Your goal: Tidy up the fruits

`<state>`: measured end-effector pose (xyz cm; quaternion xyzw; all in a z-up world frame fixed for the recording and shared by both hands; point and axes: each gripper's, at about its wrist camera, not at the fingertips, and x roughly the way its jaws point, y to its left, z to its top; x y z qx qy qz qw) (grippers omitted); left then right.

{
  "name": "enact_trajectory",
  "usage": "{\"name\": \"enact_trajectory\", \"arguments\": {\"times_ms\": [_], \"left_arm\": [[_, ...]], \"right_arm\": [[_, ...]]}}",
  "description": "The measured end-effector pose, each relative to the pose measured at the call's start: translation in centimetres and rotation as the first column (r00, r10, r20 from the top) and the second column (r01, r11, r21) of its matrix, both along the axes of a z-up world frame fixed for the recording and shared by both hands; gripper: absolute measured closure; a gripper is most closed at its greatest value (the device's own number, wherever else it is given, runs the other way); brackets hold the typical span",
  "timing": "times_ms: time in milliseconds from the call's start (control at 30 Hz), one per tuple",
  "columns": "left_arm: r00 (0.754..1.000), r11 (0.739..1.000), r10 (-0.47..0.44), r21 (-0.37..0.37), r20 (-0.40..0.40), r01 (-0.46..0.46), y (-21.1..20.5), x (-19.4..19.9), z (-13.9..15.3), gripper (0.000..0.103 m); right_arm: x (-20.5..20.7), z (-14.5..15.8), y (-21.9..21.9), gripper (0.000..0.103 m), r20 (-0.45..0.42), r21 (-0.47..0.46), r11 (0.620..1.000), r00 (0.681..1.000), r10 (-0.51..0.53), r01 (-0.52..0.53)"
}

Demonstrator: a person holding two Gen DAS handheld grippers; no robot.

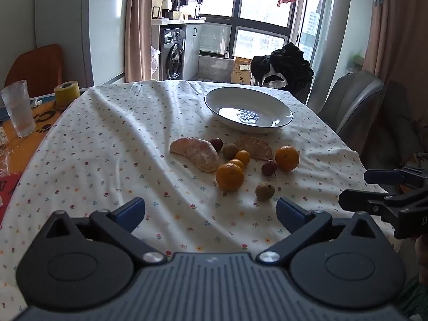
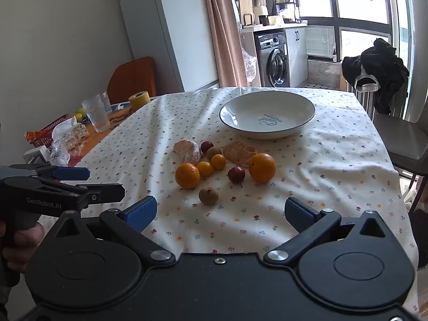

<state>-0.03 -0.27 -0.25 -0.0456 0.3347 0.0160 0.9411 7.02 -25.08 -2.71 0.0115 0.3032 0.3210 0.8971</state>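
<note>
Floral cotton tablecloth [image 1: 112, 144] covers the table on which both tools hover. Left gripper [image 1: 210, 212]: blue-padded fingers spread wide, holding nothing, above bare cloth. Right gripper [image 2: 220, 212]: likewise spread and empty, alongside the left one. Fruit cluster, directly ahead of both tools: nearest, a brown kiwi [image 2: 208, 195]; beyond it two oranges [image 2: 187, 175], two small kumquats [image 2: 205, 168], a red plum [image 2: 236, 174], and two peeled citrus pieces [image 1: 195, 153]. White bowl [image 2: 267, 115], dark-rimmed, stands farther ahead, past the fruit and apart from it, containing no fruit. Clear tumbler [image 1: 18, 108] and yellow tape roll [image 1: 67, 93] lie far to the left.
</note>
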Motion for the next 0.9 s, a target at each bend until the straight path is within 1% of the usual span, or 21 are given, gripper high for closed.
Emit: {"name": "enact_trajectory", "arguments": {"times_ms": [133,333,367,900], "left_arm": [[1.000,1.000,0.005,0.001,0.000,-0.005,0.09,0.12,-0.03,0.000],[1.000,1.000,0.004,-0.005,0.007,-0.004,0.03,-0.13,-0.16,0.000],[1.000,1.000,0.012,-0.016,0.005,-0.012,0.45,-0.21,-0.38,0.000],[1.000,1.000,0.014,-0.008,0.007,-0.014,0.50,-0.26,-0.12,0.000]], "right_arm": [[0.28,-0.13,0.23,0.000,-0.008,-0.011,1.000,1.000,-0.001,0.001],[0.05,-0.12,0.37,0.000,0.003,-0.025,1.000,1.000,0.005,-0.004],[0.05,-0.11,0.34,0.000,0.003,-0.025,1.000,1.000,0.004,-0.004],[0.11,0.23,0.22,0.000,0.011,-0.033,0.999,1.000,-0.012,0.012]]}}
